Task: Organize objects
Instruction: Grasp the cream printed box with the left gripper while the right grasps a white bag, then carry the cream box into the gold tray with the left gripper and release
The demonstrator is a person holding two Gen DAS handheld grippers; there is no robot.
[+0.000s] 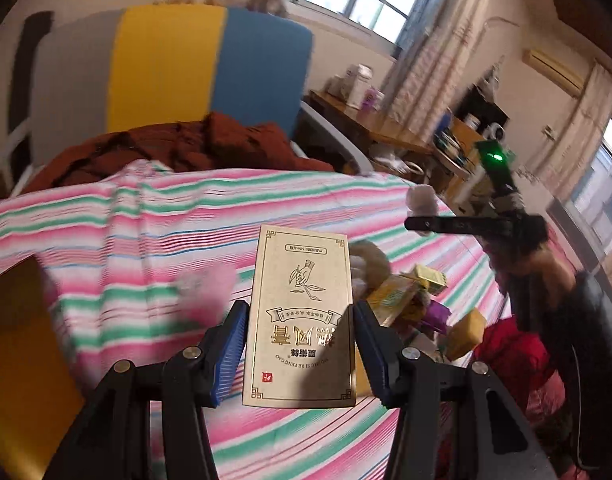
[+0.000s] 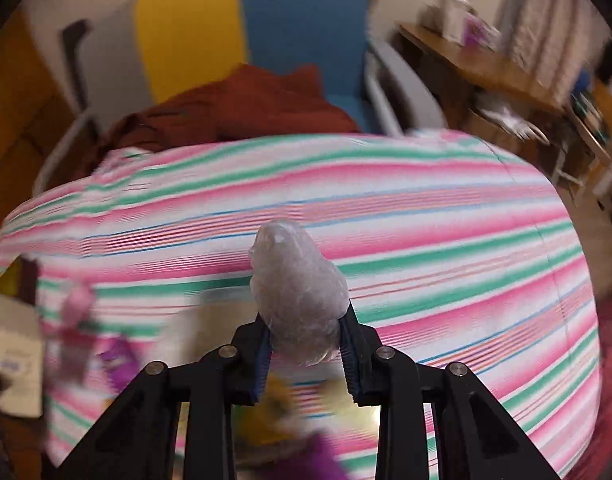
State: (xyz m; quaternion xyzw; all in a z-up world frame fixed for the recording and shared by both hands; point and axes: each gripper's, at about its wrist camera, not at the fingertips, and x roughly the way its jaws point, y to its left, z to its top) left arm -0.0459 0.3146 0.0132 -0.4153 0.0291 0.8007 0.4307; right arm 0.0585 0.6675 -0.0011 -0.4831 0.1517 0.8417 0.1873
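1. A flat beige carton [image 1: 300, 320] with gold print is held upright between the fingers of the left gripper [image 1: 298, 344], clear of the striped bedspread [image 1: 126, 240] below it. The blue pads are set against its two long edges, at about mid-height.
2. The carton is judged light and stiff but easily crushed. The grip on the narrow edges is judged sound, since the broad printed faces would buckle. The glossy surface may slip if the pressure is eased.
3. A crumpled ball of clear plastic film [image 2: 298, 292] is pinched at its lower part between the fingers of the right gripper [image 2: 306, 344]. It is judged very light, soft and springy; little force is needed, and it may deform rather than slip.
4. In the left wrist view a heap of small boxes and packets [image 1: 417, 304] is seen lying on the bedspread to the right of the carton. The contents cannot be read through the blur.
5. A pink fluffy item [image 1: 210, 288] lies left of the carton; it is too blurred to be identified.
6. Open striped cloth is available ahead of both grippers. The far edge is bounded by a rust-red quilted garment [image 1: 178, 148] and a chair [image 1: 166, 68]; the right edge falls away toward the floor.
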